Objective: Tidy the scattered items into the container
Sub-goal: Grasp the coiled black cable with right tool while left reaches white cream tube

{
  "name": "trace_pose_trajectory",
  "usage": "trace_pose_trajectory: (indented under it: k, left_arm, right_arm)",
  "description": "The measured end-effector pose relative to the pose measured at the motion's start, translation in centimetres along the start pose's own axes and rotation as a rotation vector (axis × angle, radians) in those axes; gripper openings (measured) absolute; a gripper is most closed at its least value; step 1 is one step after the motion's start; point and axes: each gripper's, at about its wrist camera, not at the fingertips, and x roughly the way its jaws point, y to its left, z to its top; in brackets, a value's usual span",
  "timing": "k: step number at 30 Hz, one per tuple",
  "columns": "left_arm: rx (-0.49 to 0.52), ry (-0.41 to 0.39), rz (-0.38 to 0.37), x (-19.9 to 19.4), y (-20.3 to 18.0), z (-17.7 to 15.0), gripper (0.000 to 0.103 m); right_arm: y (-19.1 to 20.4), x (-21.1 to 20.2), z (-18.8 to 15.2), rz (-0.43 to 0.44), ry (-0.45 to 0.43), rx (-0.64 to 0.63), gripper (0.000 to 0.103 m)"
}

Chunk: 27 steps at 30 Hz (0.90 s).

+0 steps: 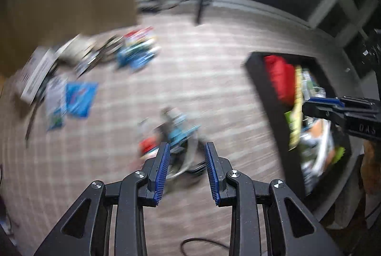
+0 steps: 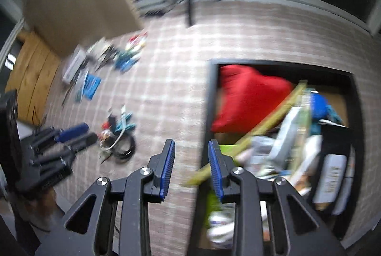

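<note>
both grippers hang above the plaid carpet point(image 1: 214, 89) with jaws parted, grasping nothing: left gripper point(image 1: 188, 148) low centre over a blurred pile of black cable and red and teal bits point(image 1: 171, 134), right gripper point(image 2: 191, 146) over the black rectangular container's point(image 2: 209, 94) left rim. red bag point(image 2: 247, 96) and packets fill it. more scattered packets point(image 1: 81, 98) lie at left of frame.

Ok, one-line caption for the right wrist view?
Open right claw over the rim of the full black bin, floor clutter left.
</note>
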Motion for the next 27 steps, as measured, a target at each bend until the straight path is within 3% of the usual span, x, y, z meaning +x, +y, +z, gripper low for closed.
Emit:
trace_pose_trajectory:
  k: [4,6,11,16,20,23,27]
  left_arm:
    - [-0.021,0.048,-0.017,1.0,2.4,-2.6,0.023]
    - [-0.013,0.066,-0.037,1.3,2.4,-3.3,0.017]
    - [0.031,0.111,-0.086,3.1,1.2,-4.2,0.010]
    - [0.038,0.145,-0.136,5.3,0.0,-3.9,0.009]
    - [0.037,0.135,-0.141,6.5,-0.4,-3.0,0.009]
    - [-0.006,0.102,-0.120,6.6,0.6,-1.8,0.003]
    - [-0.091,0.037,-0.091,5.6,3.1,0.1,0.003]
  right_arm:
    - [4.1,3.7,-0.8,0.039,0.062,-0.076,0.022]
    - [5.8,5.7,-1.2,0.065,0.101,-0.087,0.014]
    - [9.2,9.0,-2.1,0.104,0.160,-0.105,0.008]
    - [10.2,11.3,-1.7,0.139,0.193,-0.055,0.007]
    - [10.2,12.8,-1.4,0.179,0.224,-0.016,0.007]
    - [10.0,13.6,-1.7,0.149,0.251,-0.006,0.005]
    - [8.4,13.2,-2.3,0.100,0.268,0.000,0.003]
